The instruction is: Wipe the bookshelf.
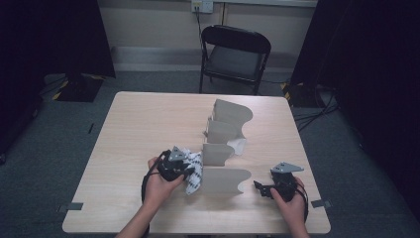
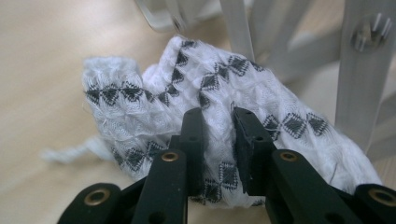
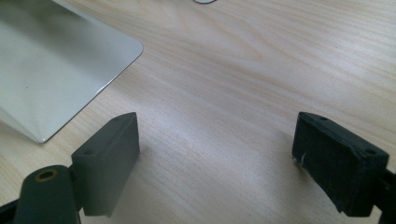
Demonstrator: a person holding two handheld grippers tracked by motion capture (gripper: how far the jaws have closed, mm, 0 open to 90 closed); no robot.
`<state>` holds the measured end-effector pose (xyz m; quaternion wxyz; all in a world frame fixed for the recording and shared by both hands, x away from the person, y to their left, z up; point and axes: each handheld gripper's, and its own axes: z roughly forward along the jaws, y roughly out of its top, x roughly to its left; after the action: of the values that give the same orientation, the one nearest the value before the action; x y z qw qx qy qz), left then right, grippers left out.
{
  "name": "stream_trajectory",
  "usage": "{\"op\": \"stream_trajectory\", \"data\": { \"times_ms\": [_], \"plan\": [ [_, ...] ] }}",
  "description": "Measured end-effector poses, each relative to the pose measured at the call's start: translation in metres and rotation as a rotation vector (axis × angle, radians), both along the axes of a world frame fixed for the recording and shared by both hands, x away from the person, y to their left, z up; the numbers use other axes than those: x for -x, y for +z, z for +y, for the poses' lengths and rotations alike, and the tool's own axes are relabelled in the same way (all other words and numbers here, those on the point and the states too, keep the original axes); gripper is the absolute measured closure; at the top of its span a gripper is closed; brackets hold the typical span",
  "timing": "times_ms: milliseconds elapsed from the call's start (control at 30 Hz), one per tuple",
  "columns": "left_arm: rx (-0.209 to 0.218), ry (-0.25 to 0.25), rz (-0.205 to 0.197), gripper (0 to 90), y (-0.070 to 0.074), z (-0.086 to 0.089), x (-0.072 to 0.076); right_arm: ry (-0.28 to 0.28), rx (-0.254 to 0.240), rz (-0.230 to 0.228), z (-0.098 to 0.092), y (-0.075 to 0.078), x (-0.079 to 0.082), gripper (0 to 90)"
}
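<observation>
The white woven cloth with black diamond patterns (image 2: 205,107) lies crumpled on the pale wood-grain table (image 1: 138,124), near the front edge and pressed against the left end of the nearest panel of the grey rack of curved upright dividers (image 1: 225,181). In the left gripper view we see it bunched into soft folds with a ribbed, gauzy weave; its far edge blurs out, and a loose frayed end at the left is too soft to make out. We cannot tell how large the cloth is, since most of it is folded under itself.

Our left gripper (image 2: 218,140) has its black jaws drawn close together, pinching a ridge of the fabric between the pads. From above, the hand covers much of the gripper and part of the cloth.

Our right gripper (image 3: 215,158) sits just above the bare tabletop to the right of the rack, its blocky matte jaws spread wide with nothing between them. A smooth, rounded grey panel corner shows at the upper left of its view, cut off by the frame.
</observation>
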<state>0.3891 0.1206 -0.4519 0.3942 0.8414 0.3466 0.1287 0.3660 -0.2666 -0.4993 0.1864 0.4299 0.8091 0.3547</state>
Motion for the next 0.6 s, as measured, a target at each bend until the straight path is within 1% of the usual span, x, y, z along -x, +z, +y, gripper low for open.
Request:
{"op": "stream_trajectory", "data": {
  "times_ms": [67, 100, 133, 167, 200, 233, 267, 300, 333, 367, 400, 433, 467, 500, 533, 567, 600],
  "plan": [
    [0.002, 0.007, -0.032, 75.0, 0.017, 0.003, -0.005, 0.0, 0.0, 0.0, 0.0, 0.0, 0.0, 14.1],
    [0.002, 0.007, -0.032, 74.9, 0.017, 0.003, -0.005, 0.0, 0.0, 0.0, 0.0, 0.0, 0.0, 14.1],
    [0.007, 0.008, -0.053, 74.9, 0.028, 0.005, -0.008, 0.0, 0.0, 0.0, 0.0, 0.0, 0.0, 14.1],
    [0.022, 0.013, -0.06, 74.8, 0.035, 0.004, -0.009, 0.0, 0.0, 0.0, 0.0, 0.0, 0.0, 14.1],
    [0.028, 0.016, -0.104, 74.7, 0.053, 0.006, -0.013, -0.001, 0.0, 0.001, 0.0, 0.0, 0.0, 14.2],
    [0.028, 0.016, -0.104, 74.6, 0.053, 0.006, -0.013, -0.001, 0.0, 0.001, 0.0, 0.0, 0.0, 14.2],
    [0.033, 0.02, -0.139, 74.5, 0.069, 0.005, -0.017, 0.001, 0.0, 0.001, 0.0, 0.0, 0.0, 14.2],
    [0.033, 0.02, -0.139, 74.4, 0.069, 0.005, -0.017, 0.001, 0.0, 0.001, 0.0, 0.0, 0.0, 14.2],
    [0.043, 0.019, -0.164, 74.2, 0.08, 0.004, -0.021, 0.001, 0.0, 0.0, 0.0, 0.0, 0.0, 14.2],
    [0.043, 0.019, -0.164, 74.1, 0.08, 0.004, -0.021, 0.001, 0.0, 0.0, 0.0, 0.0, 0.0, 14.2],
    [0.042, 0.012, -0.176, 73.9, 0.085, 0.0, -0.024, 0.001, 0.0, 0.001, 0.0, 0.0, 0.0, 14.2],
    [0.042, 0.012, -0.176, 73.7, 0.085, 0.0, -0.024, 0.001, 0.0, 0.001, 0.0, 0.0, 0.0, 14.2],
    [0.051, 0.011, -0.169, 73.6, 0.083, -0.003, -0.028, 0.001, 0.0, 0.001, 0.0, 0.0, 0.0, 14.2],
    [0.046, 0.006, -0.164, 73.6, 0.08, -0.005, -0.029, 0.001, 0.0, 0.001, 0.0, 0.0, 0.0, 14.2],
    [0.051, 0.006, -0.156, 73.7, 0.076, -0.006, -0.029, 0.001, 0.0, 0.001, 0.0, 0.0, 0.0, 14.2],
    [0.051, 0.006, -0.156, 73.7, 0.076, -0.006, -0.029, 0.001, 0.0, 0.001, 0.0, 0.0, 0.0, 14.2],
    [0.048, 0.0, -0.145, 73.7, 0.068, -0.008, -0.029, 0.001, 0.0, 0.0, 0.0, 0.0, 0.0, 14.2]
  ]
}}
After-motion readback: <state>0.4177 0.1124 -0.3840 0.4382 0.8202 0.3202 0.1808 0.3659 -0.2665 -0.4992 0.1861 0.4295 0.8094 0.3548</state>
